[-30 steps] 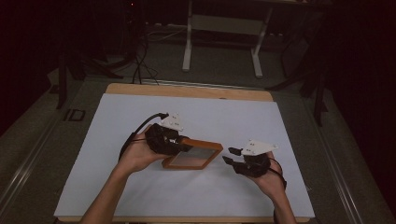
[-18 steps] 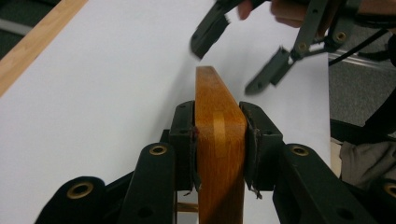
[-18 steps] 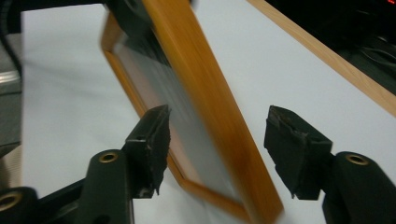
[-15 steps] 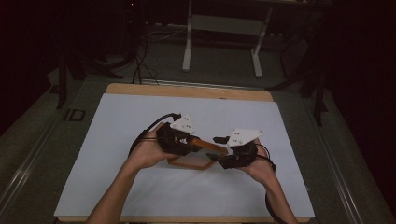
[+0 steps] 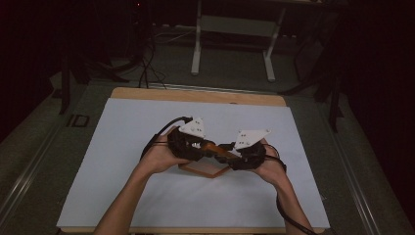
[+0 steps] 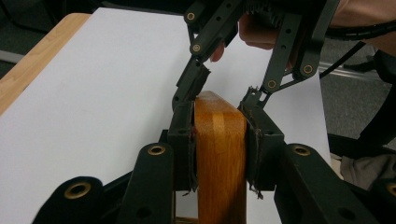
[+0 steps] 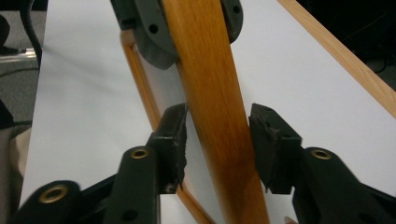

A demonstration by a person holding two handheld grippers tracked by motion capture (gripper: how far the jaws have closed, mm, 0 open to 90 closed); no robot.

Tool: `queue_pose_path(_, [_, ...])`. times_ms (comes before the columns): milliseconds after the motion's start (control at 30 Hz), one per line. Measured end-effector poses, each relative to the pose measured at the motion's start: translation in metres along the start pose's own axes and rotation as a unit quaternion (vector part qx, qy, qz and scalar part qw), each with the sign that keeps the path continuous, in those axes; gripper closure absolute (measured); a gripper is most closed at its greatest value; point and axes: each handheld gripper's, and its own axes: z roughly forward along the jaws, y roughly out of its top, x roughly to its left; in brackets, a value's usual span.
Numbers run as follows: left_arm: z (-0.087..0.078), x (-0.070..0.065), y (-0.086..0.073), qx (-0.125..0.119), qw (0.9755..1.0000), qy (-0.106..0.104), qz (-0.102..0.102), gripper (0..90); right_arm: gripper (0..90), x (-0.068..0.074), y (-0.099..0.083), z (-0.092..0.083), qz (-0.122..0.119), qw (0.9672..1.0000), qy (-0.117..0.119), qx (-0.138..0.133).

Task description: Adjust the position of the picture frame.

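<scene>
Orange-brown wooden rectangular frame (image 5: 208,166) now tilts up off the white-topped desk (image 5: 122,147), lifted since a second ago. Left gripper (image 6: 219,135) clamps one rail. Right gripper (image 7: 217,140) straddles that rail, jaws just closing (pads not yet touching): handover pending.

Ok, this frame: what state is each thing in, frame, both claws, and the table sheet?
Wooden frame: tilted up off the sheet, lower corner near it, top rail held.
Left claw: shut on the rail, pads pressing both sides.
Right claw: astride the rail, just been closing, gaps at both pads.
White sheet: flat.
</scene>
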Motion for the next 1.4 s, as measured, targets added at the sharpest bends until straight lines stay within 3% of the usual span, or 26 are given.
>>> queue_pose_path(67, [-0.001,0.002,-0.002,-0.009,0.9999,0.005,-0.011,62.3,65.2,0.000,-0.001,-0.003,-0.003,0.9999,0.010,-0.004])
queue_pose_path(133, [-0.003,0.005,-0.006,-0.026,0.9994,-0.002,-0.023,59.9,65.8,0.001,-0.001,-0.003,-0.007,1.0000,0.004,-0.001])
queue_pose_path(233, [-0.010,0.009,-0.018,-0.063,0.9969,0.001,-0.048,54.9,67.4,0.001,-0.003,-0.005,-0.011,0.9999,-0.004,0.001])
queue_pose_path(367, [-0.025,0.010,-0.040,-0.113,0.9904,0.025,-0.075,49.8,68.3,0.000,-0.009,-0.010,0.000,0.9999,-0.012,0.001])
queue_pose_path(433, [-0.031,0.010,-0.053,-0.133,0.9857,0.046,-0.093,46.9,68.3,0.000,-0.013,-0.013,0.006,0.9999,-0.014,-0.004])
queue_pose_path(533, [-0.034,0.011,-0.073,-0.158,0.9782,0.059,-0.121,45.1,68.4,0.000,-0.018,-0.016,0.009,0.9997,-0.019,-0.008])
queue_pose_path(600, [-0.030,0.009,-0.084,-0.162,0.9763,0.061,-0.129,43.8,68.4,0.000,-0.021,-0.017,0.014,0.9996,-0.020,-0.013])
queue_pose_path(667, [-0.030,0.009,-0.084,-0.162,0.9763,0.061,-0.129,43.0,68.4,0.000,-0.022,-0.018,0.017,0.9995,-0.022,-0.015])
queue_pose_path(700, [-0.018,0.005,-0.099,-0.166,0.9737,0.059,-0.145,42.0,68.4,-0.001,-0.024,-0.018,0.021,0.9993,-0.024,-0.020])
queue_pose_path(800, [0.001,0.004,-0.109,-0.149,0.9742,0.056,-0.160,42.4,68.4,-0.002,-0.027,-0.020,0.026,0.9991,-0.025,-0.024])
queue_pose_path(867, [0.014,0.005,-0.112,-0.135,0.9759,0.047,-0.165,44.6,68.4,-0.002,-0.029,-0.020,0.028,0.9989,-0.026,-0.027])
queue_pose_path(967, [0.030,0.005,-0.112,-0.113,0.9796,0.037,-0.162,51.2,68.4,-0.002,-0.032,-0.021,0.031,0.9986,-0.026,-0.034])
queue_pose_path(1067, [0.040,0.006,-0.110,-0.109,0.9802,0.024,-0.163,58.1,68.4,-0.003,-0.035,-0.022,0.037,0.9981,-0.027,-0.042])
queue_pose_path(1200, [0.041,0.010,-0.107,-0.108,0.9800,0.006,-0.167,63.4,68.2,-0.005,-0.039,-0.023,0.044,0.9975,-0.031,-0.047])
queue_pose_path(1333, [0.036,0.008,-0.102,-0.104,0.9818,0.001,-0.159,66.2,66.9,-0.007,-0.044,-0.025,0.060,0.9967,-0.028,-0.047])
queue_pose_path(1400, [0.029,0.008,-0.100,-0.115,0.9806,0.002,-0.159,67.0,66.5,-0.008,-0.046,-0.024,0.075,0.9954,-0.024,-0.054])
